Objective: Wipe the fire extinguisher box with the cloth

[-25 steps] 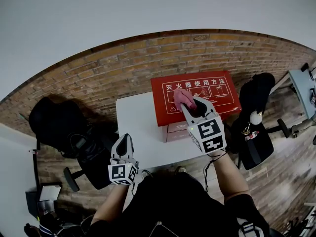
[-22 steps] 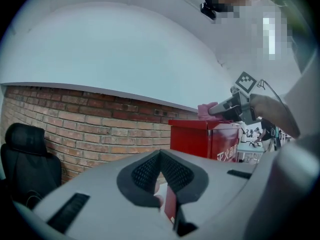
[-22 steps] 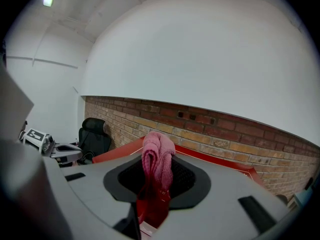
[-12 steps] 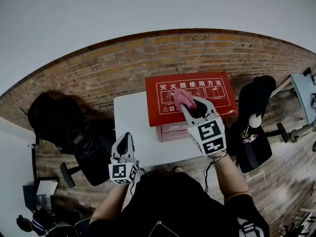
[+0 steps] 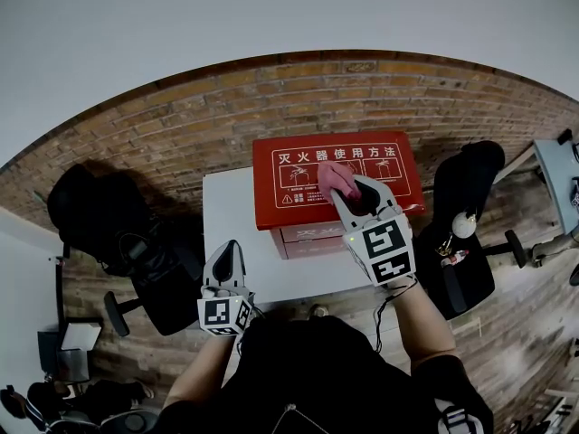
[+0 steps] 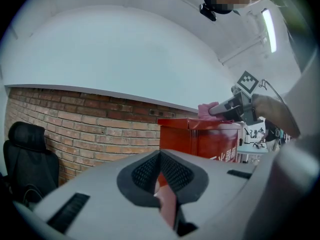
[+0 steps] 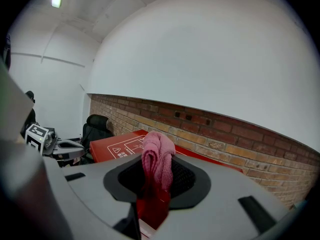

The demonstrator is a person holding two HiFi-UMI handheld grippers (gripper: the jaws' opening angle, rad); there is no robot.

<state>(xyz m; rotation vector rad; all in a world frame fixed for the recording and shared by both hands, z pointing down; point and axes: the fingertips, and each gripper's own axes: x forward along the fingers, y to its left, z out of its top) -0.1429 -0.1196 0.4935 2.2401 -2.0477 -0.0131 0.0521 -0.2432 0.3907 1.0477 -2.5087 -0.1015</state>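
Grey left claw (image 5: 228, 247), right claw (image 5: 346, 191), black-white marker cubes (image 5: 387, 250), dark top (image 5: 308, 378)

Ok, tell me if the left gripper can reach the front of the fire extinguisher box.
Probably yes: the left gripper points at the fire extinguisher box with only white table between; the right gripper holds the pink cloth on top.

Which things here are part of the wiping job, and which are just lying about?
In the job:
- cloth, clamped in the right gripper
- fire extinguisher box, with the cloth pressed on its lid

Lying about:
- left gripper, shut on nothing, off the box
- table, only carrying the box
- black chair beside the table
- brick wall
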